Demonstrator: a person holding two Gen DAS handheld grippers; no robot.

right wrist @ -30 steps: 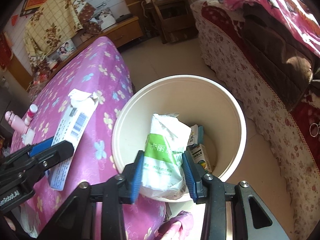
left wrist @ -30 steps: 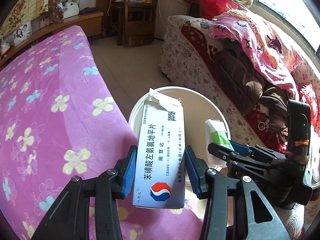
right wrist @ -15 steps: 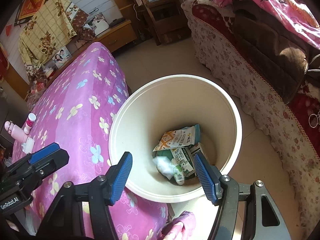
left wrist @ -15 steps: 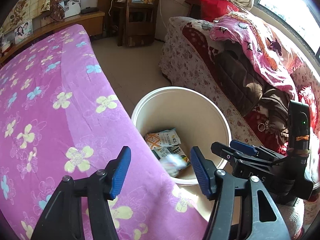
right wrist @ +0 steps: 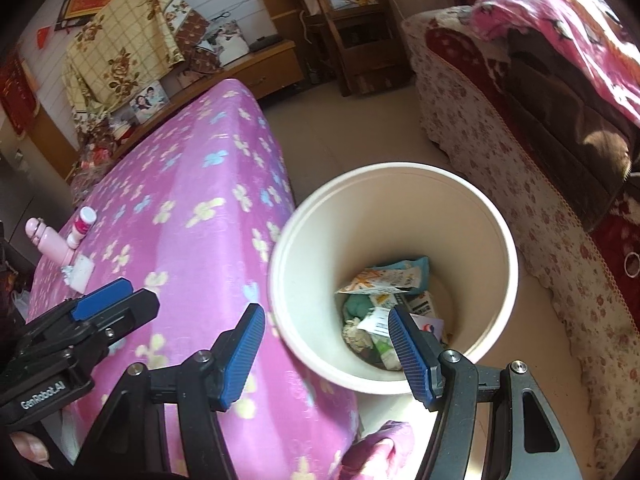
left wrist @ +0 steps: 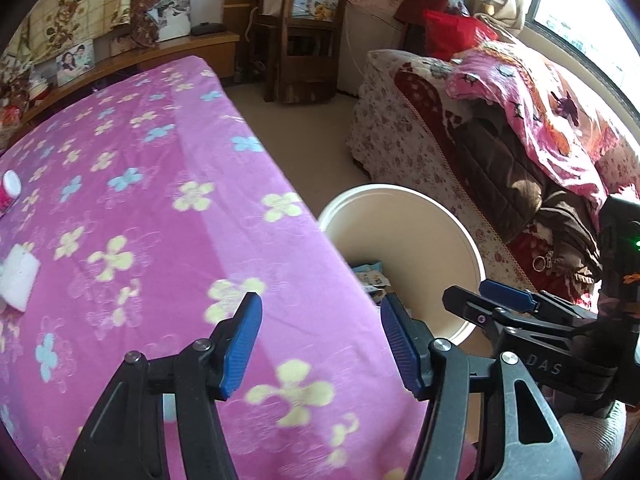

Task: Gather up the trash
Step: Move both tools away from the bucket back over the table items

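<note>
A cream round bin [right wrist: 400,172] stands on the floor against the pink flowered bed [right wrist: 192,240]. Several packets [right wrist: 388,280] lie at its bottom, with a white medicine box [right wrist: 430,326] and a white-green pack [right wrist: 384,348] on top. My right gripper [right wrist: 326,336] hangs open and empty over the bin's near rim. My left gripper [left wrist: 320,336] is open and empty above the bed edge, with the bin [left wrist: 472,248] to its right. On the bed's far left lie a white tissue [left wrist: 18,276], a small pink-labelled bottle [left wrist: 10,190] and a pink item [right wrist: 44,240].
A sofa [left wrist: 400,128] with a pink blanket [left wrist: 540,112] and brown clothing runs along the right. A wooden chair [left wrist: 304,40] stands at the back, beyond bare tiled floor [left wrist: 312,132]. A low wooden shelf [right wrist: 256,68] sits behind the bed.
Both grippers opened. The medicine box left the left gripper and the white-green pack left the right one; both now lie in the bin. The left gripper shifted left over the bed.
</note>
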